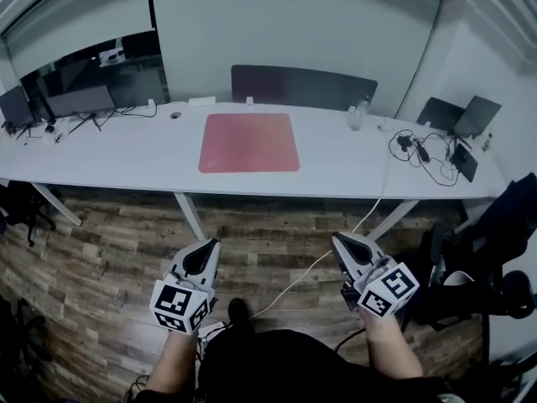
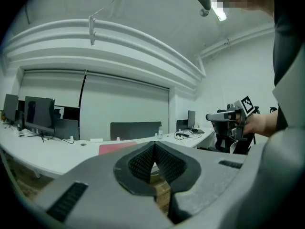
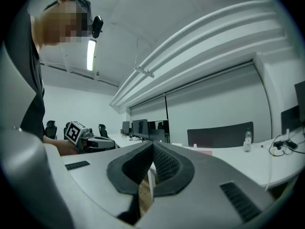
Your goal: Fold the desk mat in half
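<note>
My left gripper point(image 1: 209, 247) and right gripper point(image 1: 340, 243) both have jaws fully closed on nothing, near me above the wooden floor point(image 1: 101, 250). The red desk mat point(image 1: 248, 143) lies flat, unfolded, on the white desk point(image 1: 126, 154), far centre, well apart from both.

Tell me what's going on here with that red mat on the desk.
A person stands back from the long white desk, holding the left gripper and the right gripper out in front. Both have their jaws shut with nothing in them. The red desk mat lies flat and unfolded on the desk, untouched; folding has not begun.
</note>
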Tool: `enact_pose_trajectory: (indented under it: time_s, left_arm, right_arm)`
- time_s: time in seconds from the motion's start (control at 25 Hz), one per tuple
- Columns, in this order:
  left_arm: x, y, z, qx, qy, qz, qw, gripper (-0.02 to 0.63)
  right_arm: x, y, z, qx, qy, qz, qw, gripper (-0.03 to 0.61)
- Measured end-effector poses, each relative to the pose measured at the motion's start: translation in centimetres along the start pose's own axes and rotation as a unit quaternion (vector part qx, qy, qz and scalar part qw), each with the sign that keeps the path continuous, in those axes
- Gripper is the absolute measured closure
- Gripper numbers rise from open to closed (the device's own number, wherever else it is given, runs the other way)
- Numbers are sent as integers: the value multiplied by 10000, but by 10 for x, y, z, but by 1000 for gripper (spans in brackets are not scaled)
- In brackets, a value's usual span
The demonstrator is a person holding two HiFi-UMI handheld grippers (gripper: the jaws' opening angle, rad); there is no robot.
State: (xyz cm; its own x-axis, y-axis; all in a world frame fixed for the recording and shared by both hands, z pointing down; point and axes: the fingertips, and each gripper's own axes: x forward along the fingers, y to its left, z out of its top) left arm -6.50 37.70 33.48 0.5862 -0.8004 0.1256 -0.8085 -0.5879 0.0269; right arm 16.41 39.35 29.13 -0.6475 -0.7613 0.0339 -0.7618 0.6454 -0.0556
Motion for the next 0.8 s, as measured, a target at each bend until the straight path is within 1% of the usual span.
enact_pose_trajectory:
  time_s: [0.16, 0.32, 0.52, 0.6, 0.68, 0.8]
  left_arm:
    - [24, 48, -2, -138, 48, -17, 9999, 611]
    - [42, 97, -3, -230, 104, -53, 9997, 611]
    - [50, 160, 10, -164, 63, 132, 9998, 611]
    - [52, 175, 15, -20, 78, 120, 9999, 611]
    - [56, 180, 15, 92, 138, 52, 9998, 611]
    - [63, 185, 9, 1, 235, -7, 9997, 611]
  right_arm:
    - [54, -9, -3, -1, 240, 14, 9997, 577]
    - [108, -17, 1, 23, 333, -36, 9994, 577]
    - [159, -13, 7, -57, 445, 4, 9990, 577]
    - [174, -10, 7, -43, 459, 57, 9989, 577]
    - [185, -8, 5, -46, 506, 89, 9987, 577]
    - [193, -10, -1, 44, 536, 55, 9985, 578]
